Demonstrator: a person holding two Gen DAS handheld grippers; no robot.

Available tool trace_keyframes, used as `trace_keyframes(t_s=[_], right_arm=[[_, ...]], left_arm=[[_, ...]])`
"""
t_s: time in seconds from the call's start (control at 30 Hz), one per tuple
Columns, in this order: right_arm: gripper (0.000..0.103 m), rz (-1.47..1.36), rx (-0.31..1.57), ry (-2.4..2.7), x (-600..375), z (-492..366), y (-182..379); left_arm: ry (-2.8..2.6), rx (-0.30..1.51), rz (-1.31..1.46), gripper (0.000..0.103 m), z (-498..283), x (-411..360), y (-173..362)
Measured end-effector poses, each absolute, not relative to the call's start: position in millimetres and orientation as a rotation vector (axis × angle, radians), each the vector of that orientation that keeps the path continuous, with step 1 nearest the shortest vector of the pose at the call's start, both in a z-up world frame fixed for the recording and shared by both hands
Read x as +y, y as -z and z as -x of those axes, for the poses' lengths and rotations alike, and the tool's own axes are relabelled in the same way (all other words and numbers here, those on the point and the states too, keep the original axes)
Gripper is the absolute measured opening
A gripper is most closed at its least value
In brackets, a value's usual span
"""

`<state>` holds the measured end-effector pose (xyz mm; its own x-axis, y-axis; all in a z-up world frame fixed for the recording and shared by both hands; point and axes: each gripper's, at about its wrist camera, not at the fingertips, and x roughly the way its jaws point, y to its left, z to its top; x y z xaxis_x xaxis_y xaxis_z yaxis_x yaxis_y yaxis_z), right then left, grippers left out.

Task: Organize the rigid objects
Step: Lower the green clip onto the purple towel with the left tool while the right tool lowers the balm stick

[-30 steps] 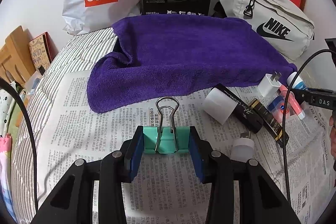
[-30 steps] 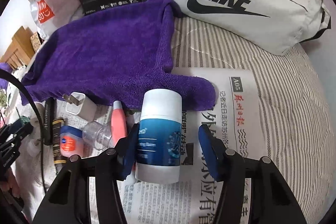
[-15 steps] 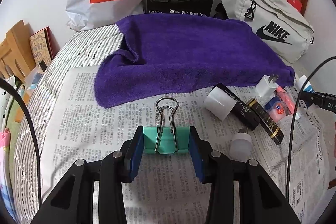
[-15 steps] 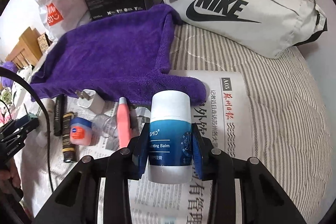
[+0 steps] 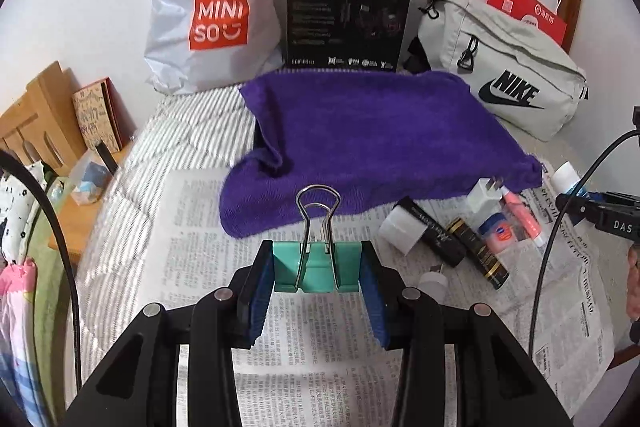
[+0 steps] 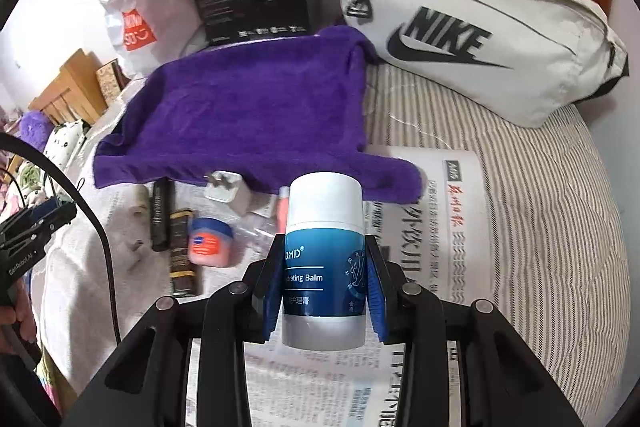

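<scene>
Your left gripper (image 5: 317, 267) is clamped on the teal metal binder clip (image 5: 316, 266) at frame centre, your right gripper (image 6: 324, 285) on the blue-and-white cylindrical balm bottle (image 6: 324, 259).

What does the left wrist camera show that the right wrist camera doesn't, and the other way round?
Only the left wrist view shows the left gripper shut on a teal binder clip. Only the right wrist view shows the right gripper shut on a white and blue balm bottle. Both show the purple towel, Nike bag, charger, small jar and newspaper.
</scene>
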<state>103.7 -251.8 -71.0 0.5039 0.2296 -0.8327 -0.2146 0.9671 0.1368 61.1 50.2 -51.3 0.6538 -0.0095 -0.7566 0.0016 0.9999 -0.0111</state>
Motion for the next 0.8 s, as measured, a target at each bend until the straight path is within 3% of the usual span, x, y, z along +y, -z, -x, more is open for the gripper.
trace_keyframes(t_s=[0.8], right_arm=[[0.036,-0.025,0.974,-0.309,-216.5,-188.5,38.6]], left_arm=[[0.063,0.852,0.03,0.039,-167.3,56.8,12.1]])
